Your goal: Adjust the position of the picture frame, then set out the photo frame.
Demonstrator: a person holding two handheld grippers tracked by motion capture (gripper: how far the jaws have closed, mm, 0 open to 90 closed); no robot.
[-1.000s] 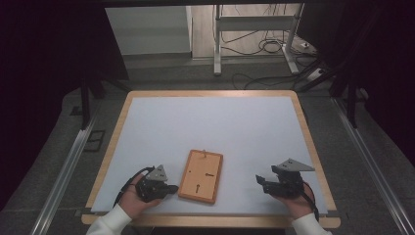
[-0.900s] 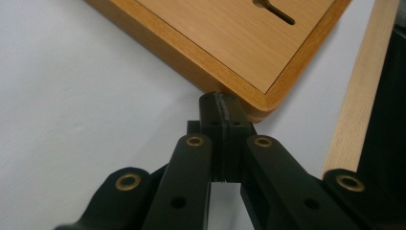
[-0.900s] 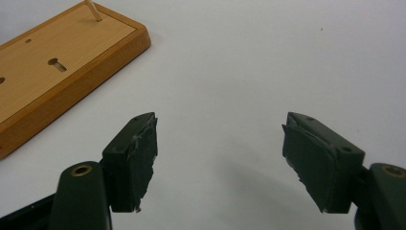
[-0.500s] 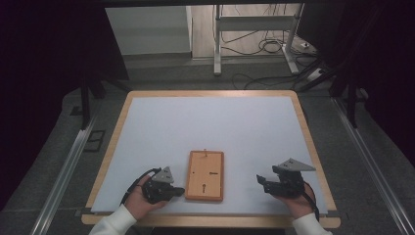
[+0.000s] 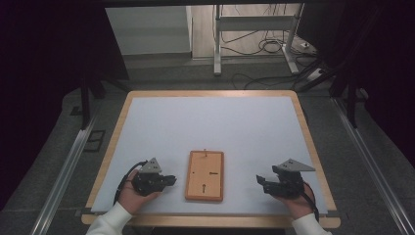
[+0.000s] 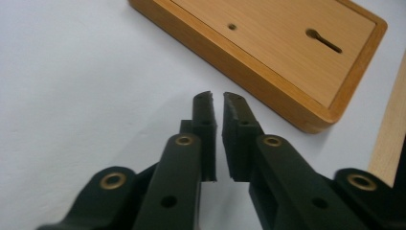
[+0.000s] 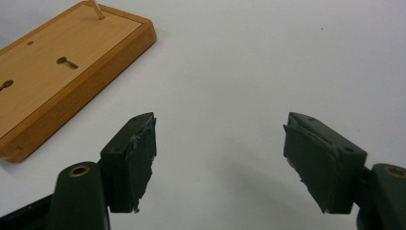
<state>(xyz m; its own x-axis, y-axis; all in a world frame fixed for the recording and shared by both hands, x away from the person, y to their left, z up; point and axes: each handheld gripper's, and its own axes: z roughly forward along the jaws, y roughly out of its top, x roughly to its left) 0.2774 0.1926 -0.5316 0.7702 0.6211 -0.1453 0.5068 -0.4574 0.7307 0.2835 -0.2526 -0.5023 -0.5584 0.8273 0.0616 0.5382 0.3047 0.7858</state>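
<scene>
Your wooden board [image 5: 205, 175] lies flat on the counter [image 5: 205, 122] between both tools, stiff, smooth-faced and probably fairly light, so grip its raised rim: left tool [image 5: 169, 180], just beside it, has just cracked open empty; right tool [image 5: 261, 182] gapes wide, empty.

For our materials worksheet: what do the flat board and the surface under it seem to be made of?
Board: apparently wood, honey-coloured with a smooth, slightly glossy finish; faint grain, rounded raised rim, keyhole slots.
Table surface: pale matte sheet, possibly laminate or plastic, no grain visible; its frame looks like light wood.
</scene>
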